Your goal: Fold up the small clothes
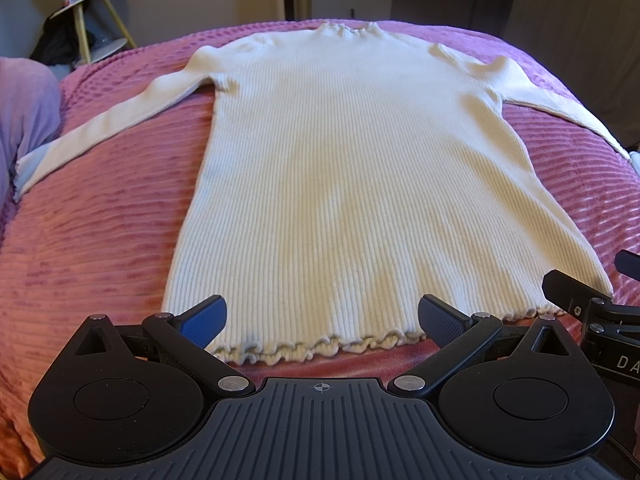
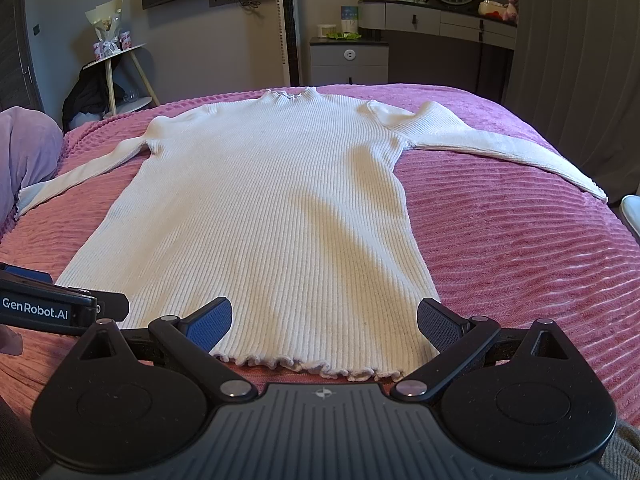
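Left gripper [image 1: 322, 322] gaped wide, empty, over ruffled hem of cream sweater [image 1: 360, 168]; right gripper [image 2: 324, 324] likewise, garment flat ahead on pink bedspread [image 2: 520, 240].

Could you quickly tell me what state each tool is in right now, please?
Left tool: open, holding nothing, over the sweater hem.
Right tool: open, holding nothing, over the same hem.

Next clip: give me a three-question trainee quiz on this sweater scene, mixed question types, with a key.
1. True or false: the sweater lies flat with both sleeves spread out.
2. What does it lie on? A) bare floor B) pink bedspread C) desk
3. Fill in: the left hand-held gripper and right hand-held gripper are both ____ near the ruffled hem.

Key: 1 true; 2 B; 3 open.
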